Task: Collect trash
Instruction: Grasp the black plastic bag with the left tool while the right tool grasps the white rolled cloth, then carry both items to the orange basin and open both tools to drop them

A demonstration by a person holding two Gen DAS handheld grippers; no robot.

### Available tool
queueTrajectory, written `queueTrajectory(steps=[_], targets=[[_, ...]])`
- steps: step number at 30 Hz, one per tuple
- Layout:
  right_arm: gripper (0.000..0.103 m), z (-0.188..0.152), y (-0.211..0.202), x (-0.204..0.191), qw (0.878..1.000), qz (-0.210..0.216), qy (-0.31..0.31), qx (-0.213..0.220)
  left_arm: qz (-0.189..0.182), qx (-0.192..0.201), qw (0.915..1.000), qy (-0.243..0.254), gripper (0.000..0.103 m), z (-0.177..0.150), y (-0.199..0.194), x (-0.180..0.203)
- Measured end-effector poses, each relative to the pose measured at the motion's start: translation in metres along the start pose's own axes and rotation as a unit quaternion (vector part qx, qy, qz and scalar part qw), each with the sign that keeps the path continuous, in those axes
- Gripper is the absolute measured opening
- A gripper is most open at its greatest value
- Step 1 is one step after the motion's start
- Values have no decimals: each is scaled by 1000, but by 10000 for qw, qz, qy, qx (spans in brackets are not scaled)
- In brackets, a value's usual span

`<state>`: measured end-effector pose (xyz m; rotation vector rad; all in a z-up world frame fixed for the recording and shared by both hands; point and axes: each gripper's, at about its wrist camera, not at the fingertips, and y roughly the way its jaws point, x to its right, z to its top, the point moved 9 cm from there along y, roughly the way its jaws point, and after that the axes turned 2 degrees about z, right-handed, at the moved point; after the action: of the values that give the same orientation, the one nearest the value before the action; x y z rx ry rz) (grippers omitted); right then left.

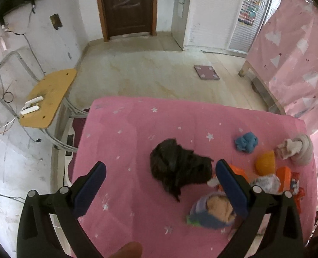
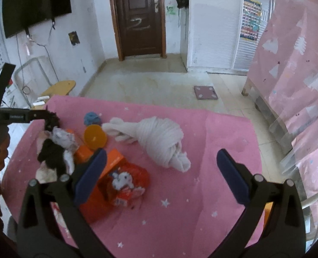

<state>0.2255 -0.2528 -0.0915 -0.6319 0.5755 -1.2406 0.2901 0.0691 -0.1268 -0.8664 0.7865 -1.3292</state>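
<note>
A crumpled black plastic bag (image 1: 178, 167) lies on the pink star-print table (image 1: 137, 129). My left gripper (image 1: 159, 185) is open above it, the bag between and just beyond its fingers. To the right lie a purple-and-peach cloth bundle (image 1: 214, 210), orange boxes (image 1: 283, 174), an orange cup (image 1: 265, 163), a blue rag (image 1: 246, 142) and a knotted white cloth (image 1: 298, 148). My right gripper (image 2: 161, 172) is open over the table, with the knotted white cloth (image 2: 159, 137) beyond its fingertips. A red snack wrapper (image 2: 126, 185) and orange box (image 2: 113, 161) lie by its left finger.
A wooden-seat chair (image 1: 49, 99) stands left of the table. A pink floor scale (image 1: 206, 72) lies on the tiled floor. A pink-draped bed (image 1: 298, 64) is at the right. A brown door (image 1: 126, 6) is in the far wall.
</note>
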Motion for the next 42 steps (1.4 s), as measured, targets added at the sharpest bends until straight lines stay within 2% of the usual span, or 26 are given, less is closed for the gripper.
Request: queueTrajectory(steps=[3, 4, 8, 10, 11, 14, 22, 23, 24, 27, 29, 37, 42], targets=[[99, 3, 15, -5, 9999, 40, -83, -138, -18, -96, 9999, 33, 93, 2, 13, 5], [99, 5, 20, -6, 9998, 15, -120, -185, -30, -122, 9999, 51, 90, 2, 17, 6], [99, 10, 39, -9, 9992, -6, -205, -337, -185, -323, 9993, 65, 54, -4, 29, 13], [99, 13, 48, -11, 9988, 1, -256, -406, -295, -401, 9988, 22, 42, -7, 34, 15], [99, 14, 51, -10, 9987, -5, -271, -436, -319, -406, 9987, 1, 37, -8, 37, 15], [99, 15, 60, -11, 9981, -1, -293, -534, -301, -293, 9991, 32, 31, -10, 38, 14], [98, 14, 76, -14, 9970, 249, -159, -712, -442, -66, 9990, -64, 29, -3, 21, 16], [92, 13, 77, -13, 9971, 236, -158, -705, -456, -30, 9989, -75, 29, -2, 16, 16], [76, 13, 77, -12, 9972, 198, -144, -700, -473, 4, 9988, -92, 29, -1, 12, 15], [60, 12, 78, -7, 9975, 2, -144, -690, -506, 100, 9986, -111, 29, 0, -2, 18], [56, 12, 76, -5, 9978, 21, -88, -651, -501, 158, 9986, -89, 29, -1, -10, 21], [54, 14, 40, -3, 9995, 230, 49, -219, -562, 449, 9974, 27, 29, -3, -50, 39], [55, 15, 5, 12, 9994, 249, 210, 72, -667, 626, 9955, 255, 29, -5, -76, 72]])
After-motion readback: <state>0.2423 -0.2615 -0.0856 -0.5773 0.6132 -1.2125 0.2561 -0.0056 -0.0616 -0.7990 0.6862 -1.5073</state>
